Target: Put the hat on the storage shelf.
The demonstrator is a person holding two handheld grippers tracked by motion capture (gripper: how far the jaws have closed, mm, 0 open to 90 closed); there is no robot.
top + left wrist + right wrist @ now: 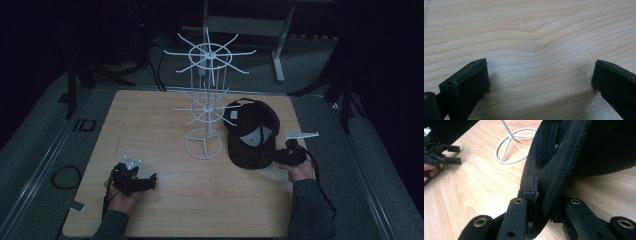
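Left gripper (134,181): nearest the person, low over the bare table (165,210); jaws stand wide with only wood grain between them in its own view. Idle.

Right gripper (283,156): at the near right of the table, jaws pinched narrow on the brim of the cap (554,170); the right gripper view has the brim edge clamped between the two pads, one either side of the stitched rim.

Cap (252,132): black, lying on the table just right of the stand's base ring, crown towards the far side, brim towards the right gripper. Seems to rest on the wood, brim perhaps tilted up in the grip; can't tell for sure.

Stand (206,100): white wire rack, mid-table, upright; ring base, two tiers of radiating hooks, all bare.

Progress: grasp made, judged early stage. Likely work is hanging the cap on a hook.

Left to do: lift the cap, carry it to a hook, seat it, release.
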